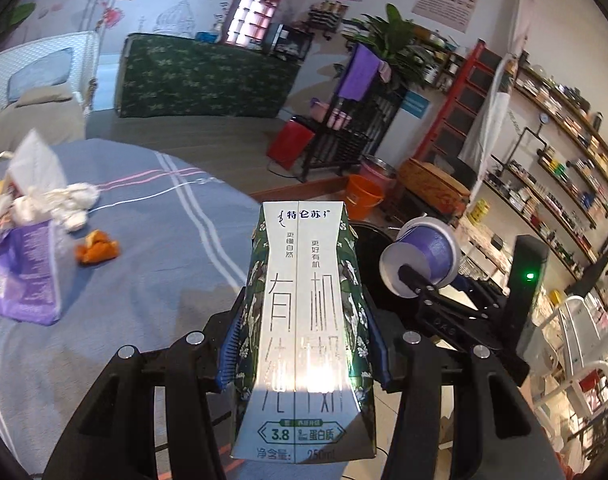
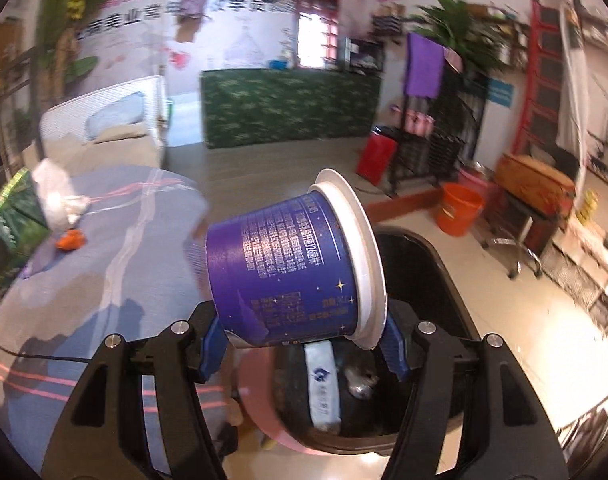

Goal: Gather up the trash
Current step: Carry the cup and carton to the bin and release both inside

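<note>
Striped tablecloth (image 1: pixel 151 240), orange peel (image 1: pixel 97 252), tissues (image 1: pixel 69 204); black bin (image 2: pixel 436 264) (holding wrappers) below purple cup (image 2: pixel 291 268)

Each camera sits on a gripper and looks forward and a bit down along its two fingers. The left view is very near a milk carton (image 1: pixel 304 320) that fills the middle, with the striped table (image 1: pixel 151 248) to its left. The right view is very near a purple cup (image 2: pixel 291 268) and looks down into a black bin (image 2: pixel 424 264). Both views share the table, the orange bucket (image 1: pixel 364 195), the green counter (image 2: pixel 287 104) and the back wall. The left view sees the cup too
</note>
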Available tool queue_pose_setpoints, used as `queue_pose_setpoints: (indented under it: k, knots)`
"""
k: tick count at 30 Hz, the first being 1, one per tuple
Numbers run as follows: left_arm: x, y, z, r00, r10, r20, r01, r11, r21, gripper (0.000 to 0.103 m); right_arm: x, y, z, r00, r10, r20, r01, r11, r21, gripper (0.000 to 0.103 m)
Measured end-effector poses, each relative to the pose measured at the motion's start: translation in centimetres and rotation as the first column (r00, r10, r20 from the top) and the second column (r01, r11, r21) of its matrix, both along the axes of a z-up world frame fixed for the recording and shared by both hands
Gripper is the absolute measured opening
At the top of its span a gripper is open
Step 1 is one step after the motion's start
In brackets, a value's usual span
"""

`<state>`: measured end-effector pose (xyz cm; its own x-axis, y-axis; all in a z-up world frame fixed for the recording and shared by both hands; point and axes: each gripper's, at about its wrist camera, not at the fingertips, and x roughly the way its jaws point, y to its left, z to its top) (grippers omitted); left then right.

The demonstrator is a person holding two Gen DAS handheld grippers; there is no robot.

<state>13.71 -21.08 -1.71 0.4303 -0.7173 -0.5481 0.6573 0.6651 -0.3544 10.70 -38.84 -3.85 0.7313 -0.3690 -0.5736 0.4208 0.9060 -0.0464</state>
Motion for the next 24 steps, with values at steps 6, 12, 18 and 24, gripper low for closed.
queue_pose_setpoints:
  k: [6, 12, 18, 24]
  knots:
    - [-0.5, -4.0, 0.0, 0.997, -0.073, 0.010, 0.072, 0.997, 0.013, 0.050, 0.3, -3.8, -3.3, 0.995, -0.080, -0.063, 0.085, 0.993, 0.082, 0.063]
    - [-0.5, -6.7, -1.2, 0.991, -0.132, -0.003, 0.132, 0.990, 0.042, 0.051, 0.7, -6.0, -5.6, 0.987, -0.135, -0.085, 0.144, 0.983, 0.111, 0.081]
    - [0.3, -10.0, -2.1, 0.983, -0.182, -0.038, 0.184, 0.980, 0.078, 0.050, -1.1, -6.6, -5.2, 0.982, -0.183, -0.049, 0.187, 0.976, 0.112, 0.081]
    - [1.6, -14.9, -3.7, 0.963, -0.243, -0.117, 0.256, 0.961, 0.105, 0.051, -3.7, -7.1, -4.5, 0.968, -0.247, -0.047, 0.250, 0.967, 0.054, 0.081]
